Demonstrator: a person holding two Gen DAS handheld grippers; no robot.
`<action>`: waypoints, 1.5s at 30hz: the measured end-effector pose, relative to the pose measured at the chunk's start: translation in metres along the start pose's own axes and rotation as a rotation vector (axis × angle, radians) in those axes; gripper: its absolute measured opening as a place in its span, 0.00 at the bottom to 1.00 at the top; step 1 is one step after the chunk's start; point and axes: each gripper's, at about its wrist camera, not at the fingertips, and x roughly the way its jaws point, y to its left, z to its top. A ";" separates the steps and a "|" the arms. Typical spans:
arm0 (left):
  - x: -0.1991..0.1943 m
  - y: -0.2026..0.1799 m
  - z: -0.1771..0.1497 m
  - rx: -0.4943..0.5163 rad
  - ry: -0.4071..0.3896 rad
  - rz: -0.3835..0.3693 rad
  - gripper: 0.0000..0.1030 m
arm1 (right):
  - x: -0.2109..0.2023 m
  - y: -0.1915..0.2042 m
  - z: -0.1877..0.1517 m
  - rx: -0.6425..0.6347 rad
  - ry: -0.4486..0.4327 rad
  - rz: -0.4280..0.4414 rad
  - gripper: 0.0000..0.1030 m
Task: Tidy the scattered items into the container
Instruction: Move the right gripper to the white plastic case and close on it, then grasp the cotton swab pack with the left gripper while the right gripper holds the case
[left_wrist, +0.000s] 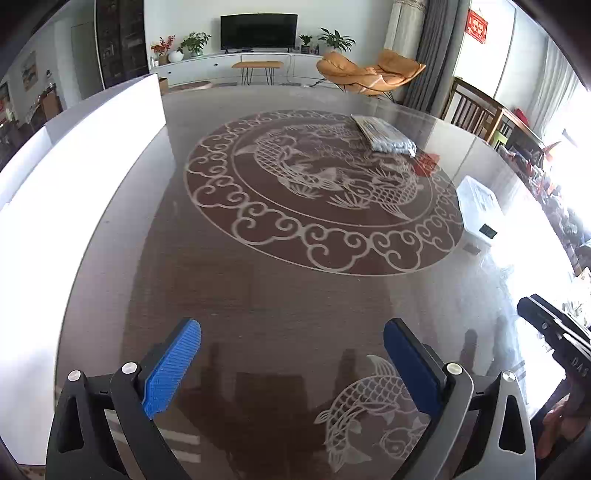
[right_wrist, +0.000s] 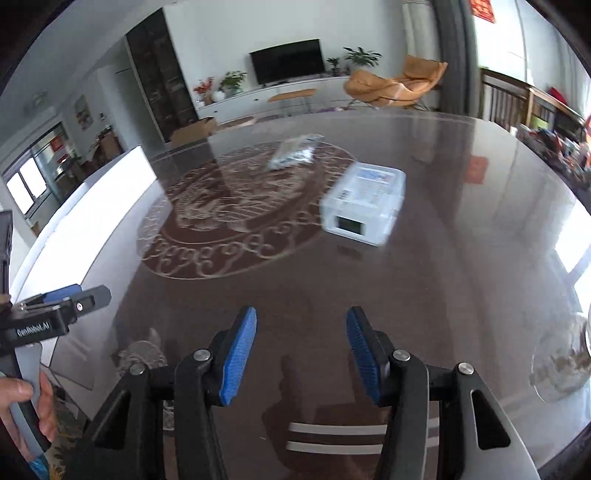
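Glossy dark glass carries everything. From the left wrist, our left gripper (left_wrist: 291, 365) gapes empty; the clear container (left_wrist: 476, 210) sits by the table's (left_wrist: 258, 295) right edge, the packet (left_wrist: 384, 134) beyond. From the right wrist, our right gripper (right_wrist: 301, 354), half-open and empty, faces the container (right_wrist: 364, 203) ahead, so it seems nearer.

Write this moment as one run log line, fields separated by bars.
left gripper: open, empty | right gripper: open, empty | clear box: on table | packet: on table
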 end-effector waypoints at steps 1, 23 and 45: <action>0.006 -0.007 -0.001 0.008 0.004 0.001 0.98 | 0.001 -0.010 0.000 0.025 0.003 -0.002 0.51; 0.020 -0.019 -0.003 0.057 -0.036 0.051 1.00 | 0.088 0.003 0.114 0.115 -0.008 -0.271 0.61; 0.039 -0.034 0.023 0.023 0.030 0.075 1.00 | 0.101 -0.091 0.107 -0.045 0.028 -0.211 0.66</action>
